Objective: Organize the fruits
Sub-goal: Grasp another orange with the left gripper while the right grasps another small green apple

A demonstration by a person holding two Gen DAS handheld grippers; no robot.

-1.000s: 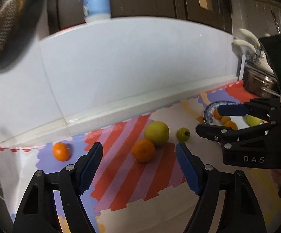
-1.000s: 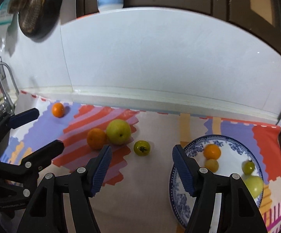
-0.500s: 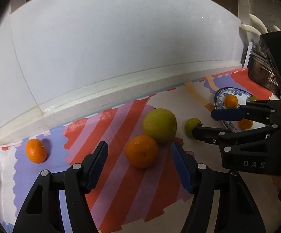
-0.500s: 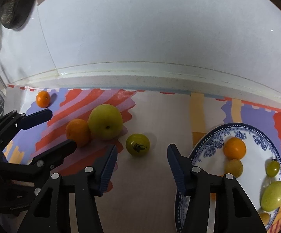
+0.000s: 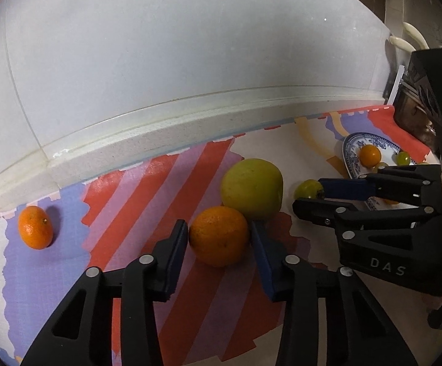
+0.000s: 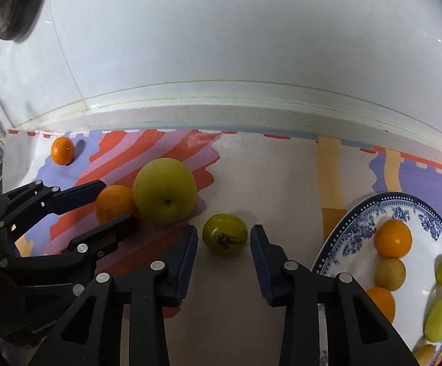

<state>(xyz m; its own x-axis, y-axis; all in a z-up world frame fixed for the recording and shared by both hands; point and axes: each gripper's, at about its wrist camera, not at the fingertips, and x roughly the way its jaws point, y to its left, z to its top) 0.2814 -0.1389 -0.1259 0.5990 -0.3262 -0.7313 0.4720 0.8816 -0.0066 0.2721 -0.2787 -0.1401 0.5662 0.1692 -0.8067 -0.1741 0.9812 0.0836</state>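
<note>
Orange peel: the orange point(image 5: 219, 235) sits on the striped mat point(image 5: 147, 201) of the counter, touching the big yellow-green apple point(image 5: 252, 189) behind it.
Left hand-held gripper point(image 5: 218, 254): open, one jaw on each side of the orange, close to the peel; contact not certain, nothing lifted.
Right hand-held gripper point(image 6: 223, 251): open, jaws either side of the small green tomato point(image 6: 225, 233), a clear gap on both sides.
Plate point(image 6: 358, 222): blue-patterned, at the right, holding several small orange and green fruits already.
Small mandarin point(image 5: 35, 227): alone, well apart at the far left of the mat.
Handling, orange: judged firm, light, slightly dimpled skin, decent grip; round, so it may roll out. Best taken across its widest middle.
Handling, tomato: judged smooth, slicker and softer; easy to bruise. Squeeze gently at the equator, clear of the stem.
Risk: closing on the orange could nudge the apple leaning on it.
</note>
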